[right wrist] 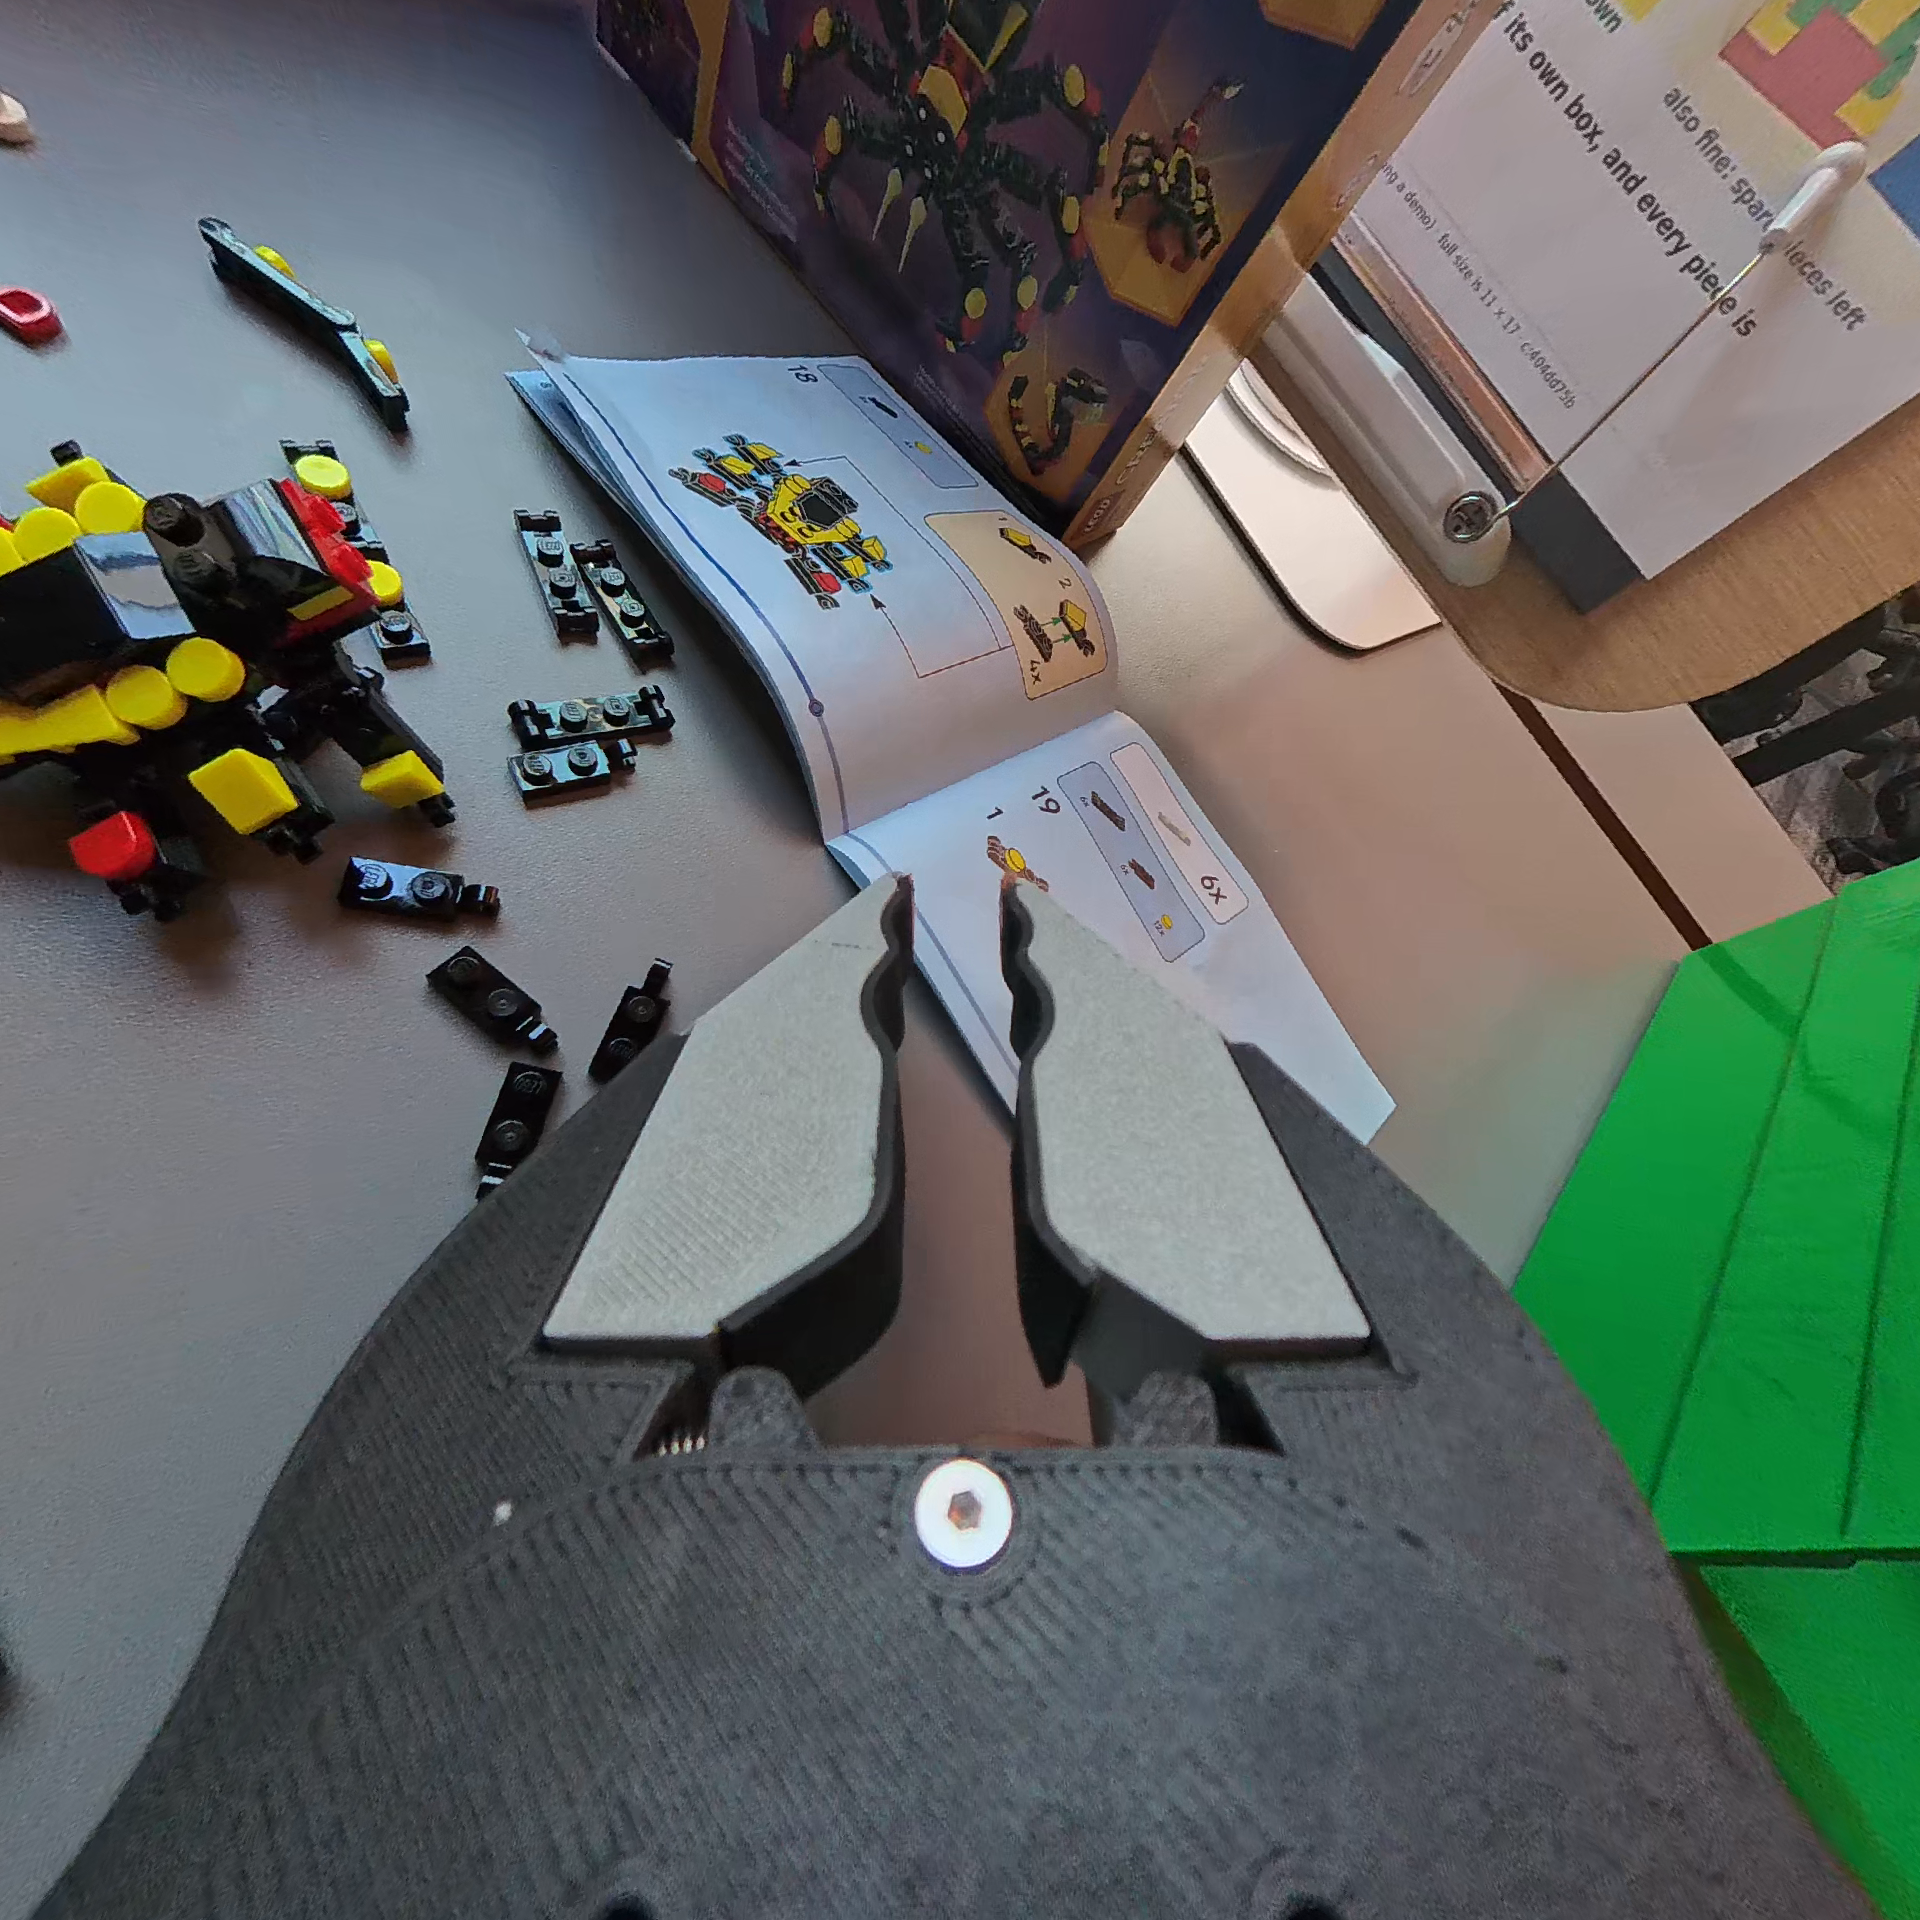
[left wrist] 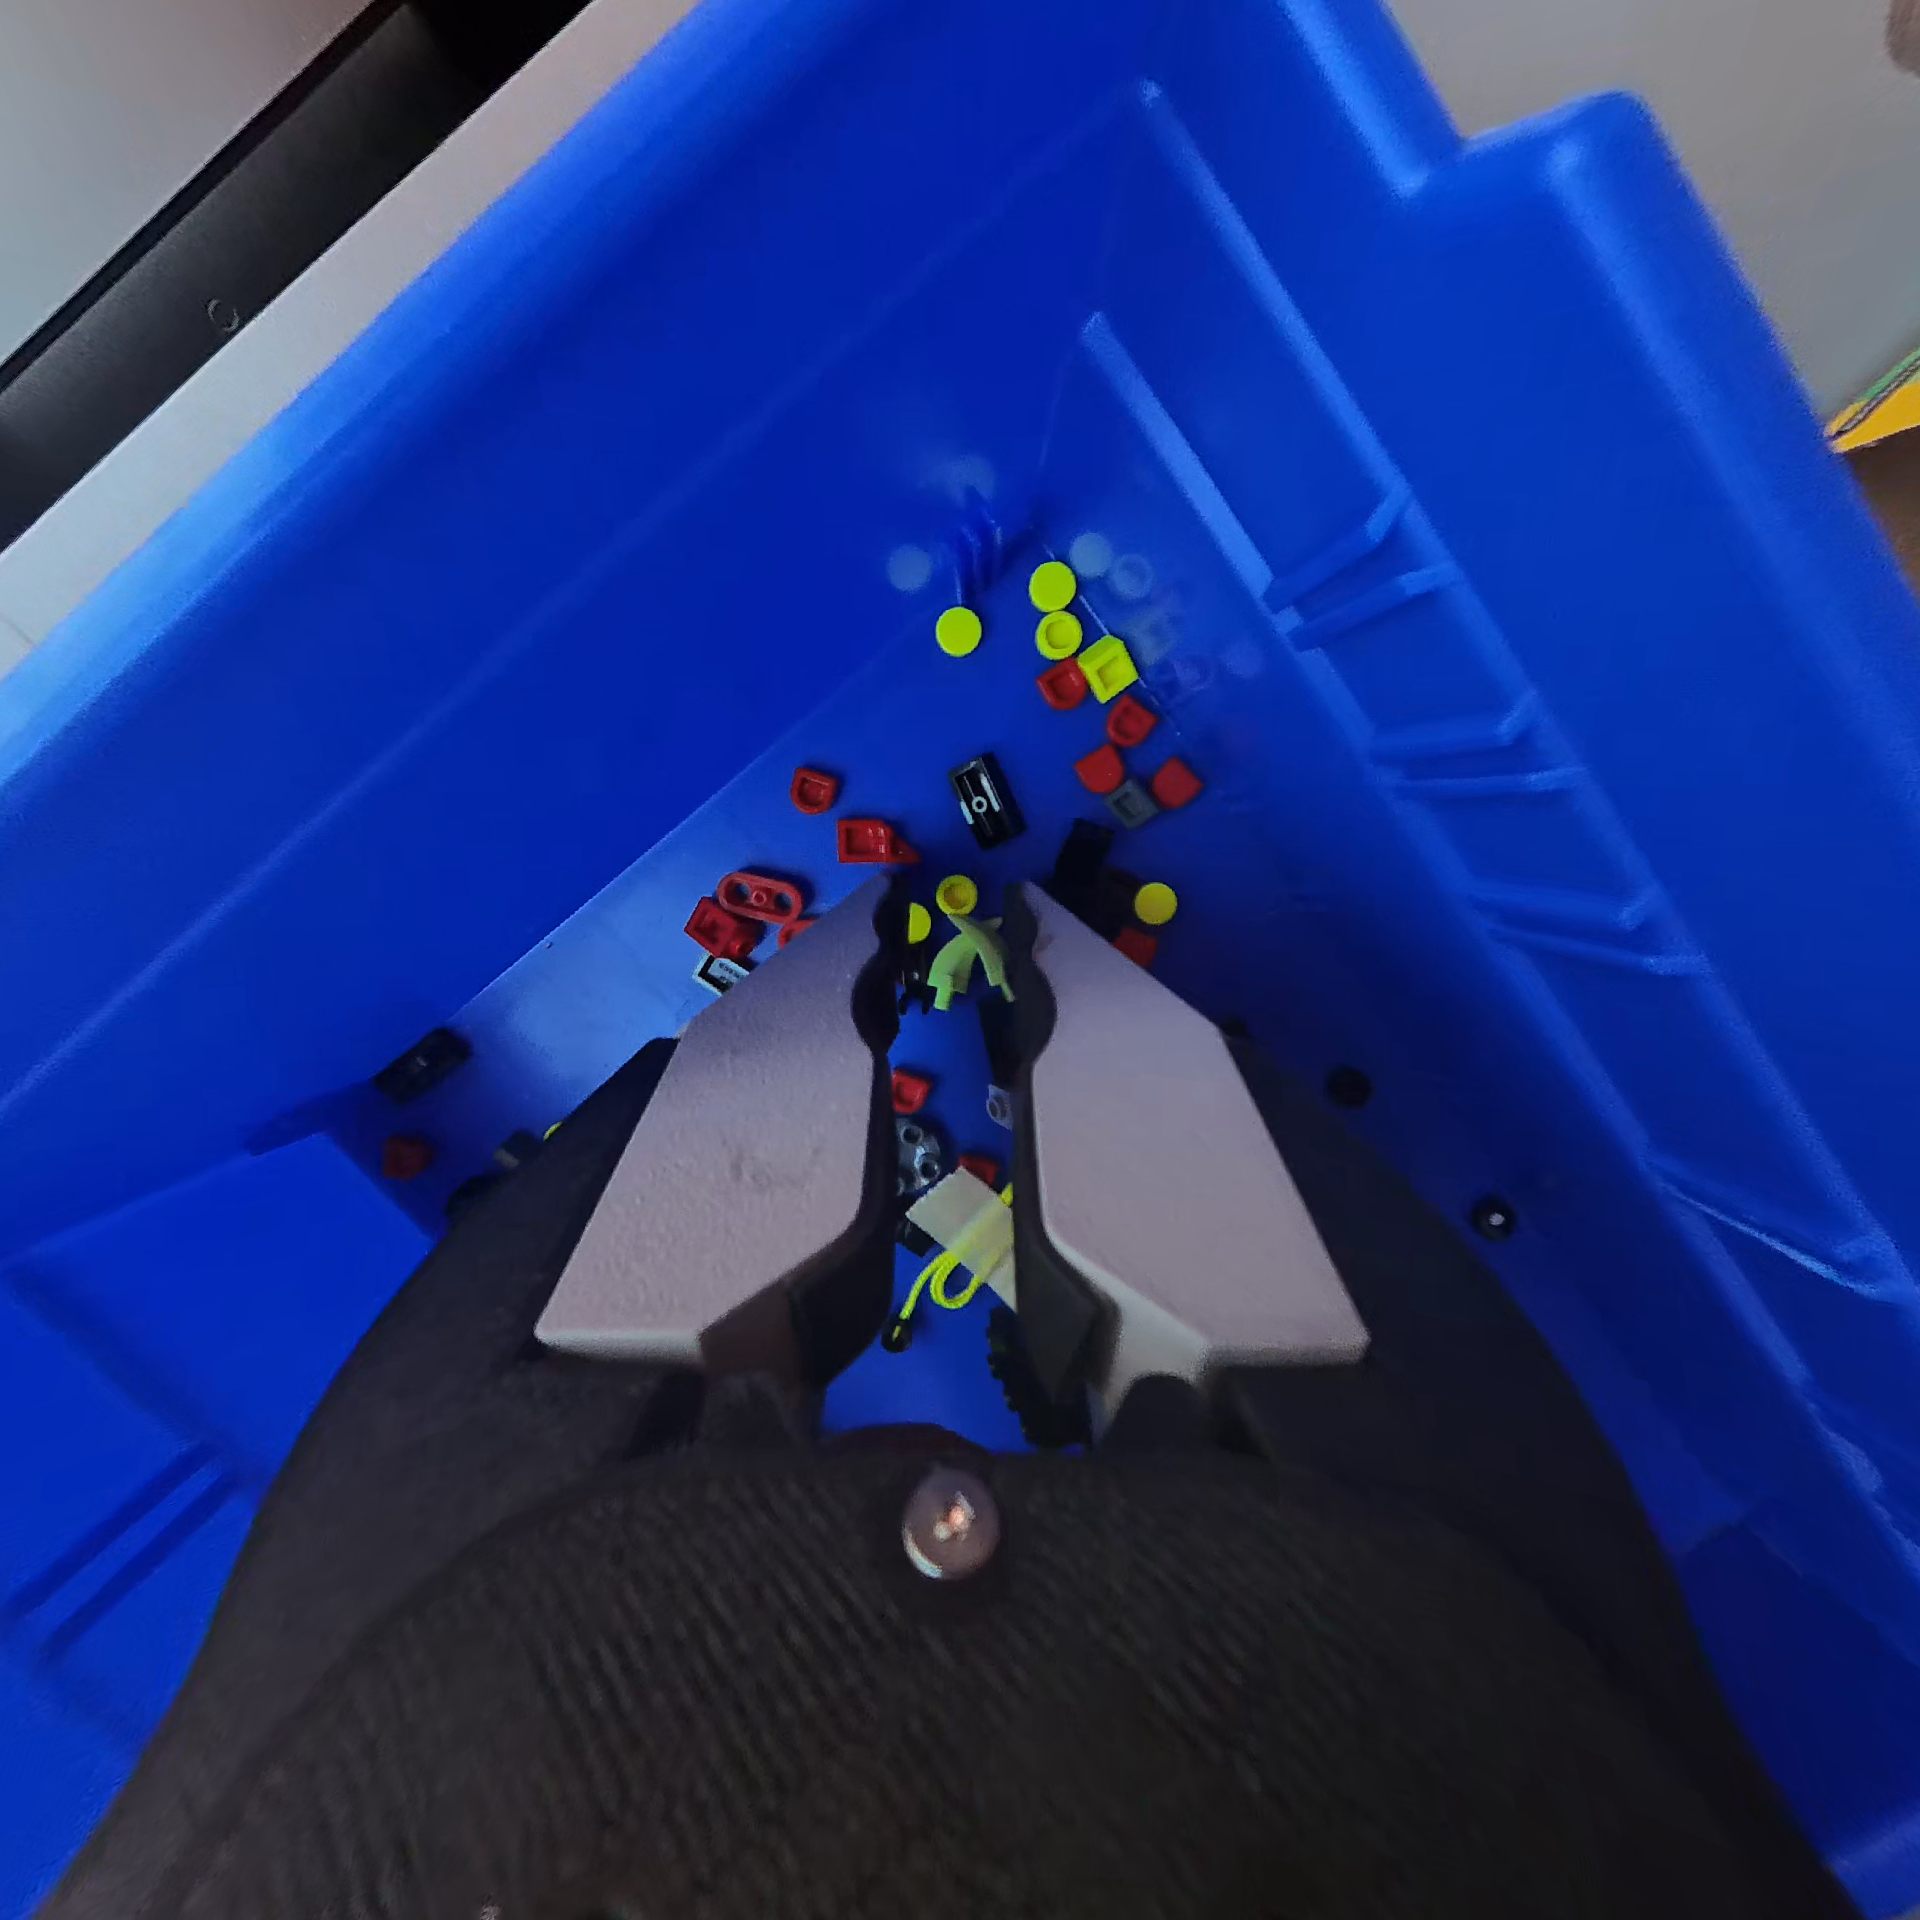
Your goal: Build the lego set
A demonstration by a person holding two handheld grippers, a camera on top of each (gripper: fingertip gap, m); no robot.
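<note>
My left gripper [left wrist: 954,902] is open inside a blue bin [left wrist: 623,623], low over loose red, black and yellow pieces. A yellow round stud [left wrist: 956,894] and a light green piece [left wrist: 971,961] lie between its fingertips. Several yellow round tiles [left wrist: 1051,585] lie farther back. My right gripper [right wrist: 956,896] is open and empty above the table, its tips over the open instruction booklet [right wrist: 862,582]. The partly built black, yellow and red model [right wrist: 187,644] stands at the left. Several black hinge plates [right wrist: 587,717] lie between the model and the booklet.
The set's box [right wrist: 987,208] stands behind the booklet. A green bin [right wrist: 1766,1247] is at the right. A wooden stand with a printed sheet [right wrist: 1662,260] is at the back right. A black leg assembly [right wrist: 301,312] and a red piece [right wrist: 31,312] lie at the far left. The gap from one gripper's tips to the other's is roughly 40 cm.
</note>
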